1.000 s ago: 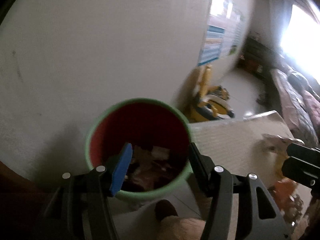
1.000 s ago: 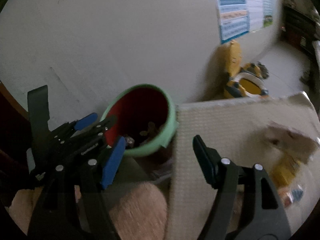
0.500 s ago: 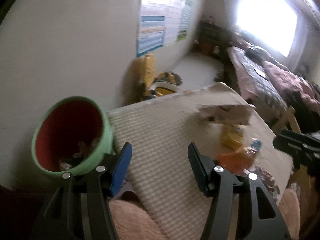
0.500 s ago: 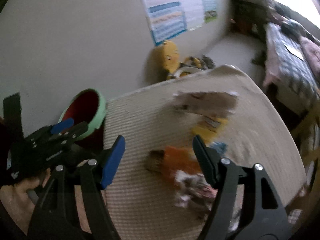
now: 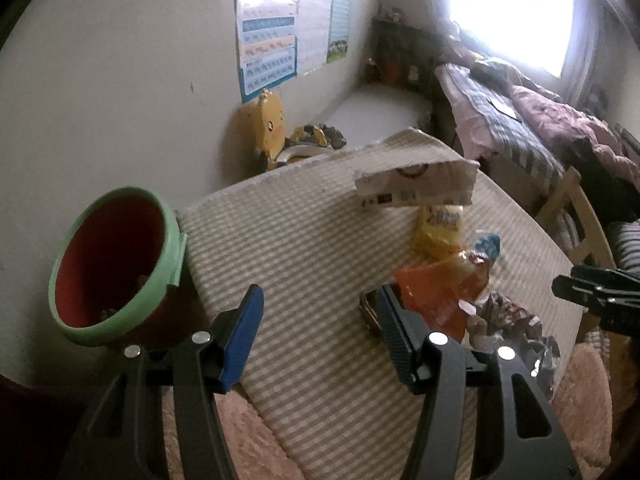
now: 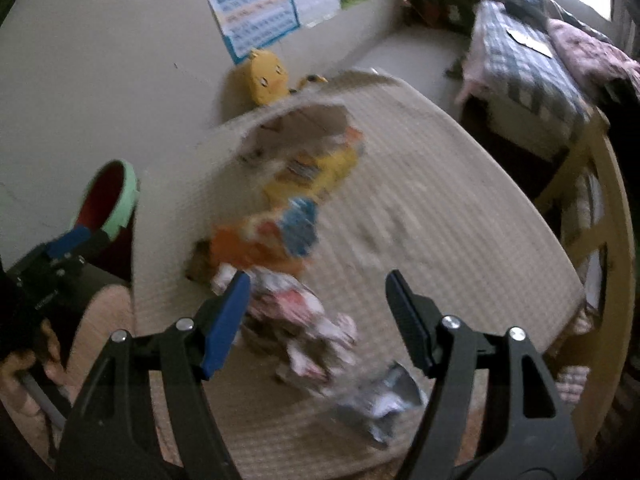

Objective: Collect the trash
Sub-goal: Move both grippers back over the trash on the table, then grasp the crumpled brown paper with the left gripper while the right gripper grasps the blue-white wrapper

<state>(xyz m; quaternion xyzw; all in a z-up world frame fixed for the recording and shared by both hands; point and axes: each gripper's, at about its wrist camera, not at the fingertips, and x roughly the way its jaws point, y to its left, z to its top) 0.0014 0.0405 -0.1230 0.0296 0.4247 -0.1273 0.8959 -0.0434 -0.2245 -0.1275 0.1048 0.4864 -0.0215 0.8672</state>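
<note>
I am holding my right gripper [image 6: 316, 312] wide open and empty above the wrappers [image 6: 288, 240] heaped on the striped table [image 5: 304, 240], lining up a grab. My left gripper [image 5: 316, 332], also open and empty, is hovering beside the bin [image 5: 116, 256], which waits at the table's edge.

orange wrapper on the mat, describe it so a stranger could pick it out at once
Start at the striped mat beside the red bin with a green rim. A heap of trash lies along its right side; the orange wrapper sits mid-heap, below the yellow packet. It is the only flat, solid orange piece.
</note>
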